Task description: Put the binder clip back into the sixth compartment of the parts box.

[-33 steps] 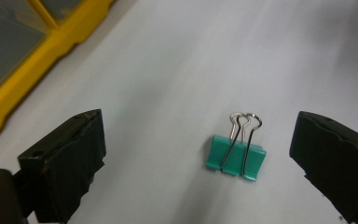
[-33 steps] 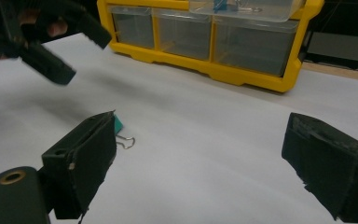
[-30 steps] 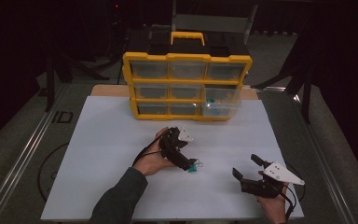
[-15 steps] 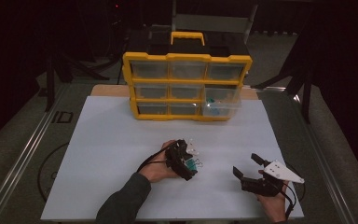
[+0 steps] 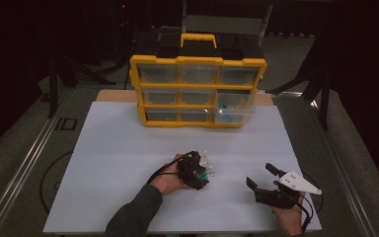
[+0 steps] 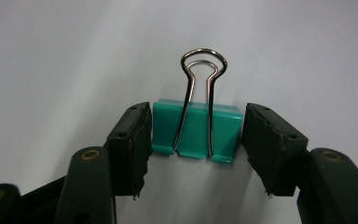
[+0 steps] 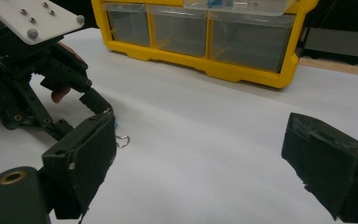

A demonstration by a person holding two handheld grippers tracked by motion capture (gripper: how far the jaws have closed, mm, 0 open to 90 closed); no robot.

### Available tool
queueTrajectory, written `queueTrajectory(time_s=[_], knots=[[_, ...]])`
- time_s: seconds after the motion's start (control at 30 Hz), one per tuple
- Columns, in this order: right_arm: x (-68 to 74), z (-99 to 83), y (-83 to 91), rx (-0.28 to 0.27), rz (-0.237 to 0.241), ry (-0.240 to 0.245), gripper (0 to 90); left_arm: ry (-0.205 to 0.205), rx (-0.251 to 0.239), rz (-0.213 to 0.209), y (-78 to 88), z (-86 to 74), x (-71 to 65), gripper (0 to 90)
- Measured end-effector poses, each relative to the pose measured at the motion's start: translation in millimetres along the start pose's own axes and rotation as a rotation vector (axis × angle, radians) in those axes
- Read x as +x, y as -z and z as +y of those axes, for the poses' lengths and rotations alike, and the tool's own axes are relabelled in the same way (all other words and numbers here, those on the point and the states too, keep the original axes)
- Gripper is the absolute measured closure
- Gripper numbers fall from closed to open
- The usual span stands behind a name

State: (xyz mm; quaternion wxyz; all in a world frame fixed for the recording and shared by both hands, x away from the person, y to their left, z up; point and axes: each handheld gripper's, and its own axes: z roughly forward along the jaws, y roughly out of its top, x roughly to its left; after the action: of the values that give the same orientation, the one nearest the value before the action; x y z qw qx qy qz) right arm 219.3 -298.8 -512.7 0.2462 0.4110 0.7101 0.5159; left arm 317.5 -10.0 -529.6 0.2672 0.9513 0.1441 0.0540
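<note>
At centre frame of the left gripper view, the green binder clip (image 6: 196, 132) lies on the white counter (image 6: 51, 60) between the left tool's (image 6: 196, 140) just-closing jaws, one pad touching, the other narrowly clear.

The left gripper (image 5: 203, 174) comes down from above the white sheet onto the green binder clip (image 6: 196, 130). Its jaws have just been closing from wide apart, and now they flank the clip's two ends, one pad touching, the other just beside.
</note>
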Motion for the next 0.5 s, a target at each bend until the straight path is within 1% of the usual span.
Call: queueTrajectory(time_s=[0.07,0.1,0.27,0.5], knots=[[0.1,0.0,0.0,0.0,0.0,-0.003,10.1,0.007,-0.009,-0.012,-1.5,0.3,0.9,45.3],[0.0,-0.1,-0.2,0.001,0.0,-0.001,10.1,0.004,-0.01,-0.014,-1.6,0.5,0.8,47.4],[0.2,-0.2,-0.4,0.001,0.002,0.001,10.1,-0.007,-0.009,-0.008,-0.8,0.9,-0.4,49.4],[0.5,-0.3,-0.1,0.001,0.002,-0.002,10.1,-0.011,-0.008,-0.006,1.5,3.0,-2.1,50.0]])
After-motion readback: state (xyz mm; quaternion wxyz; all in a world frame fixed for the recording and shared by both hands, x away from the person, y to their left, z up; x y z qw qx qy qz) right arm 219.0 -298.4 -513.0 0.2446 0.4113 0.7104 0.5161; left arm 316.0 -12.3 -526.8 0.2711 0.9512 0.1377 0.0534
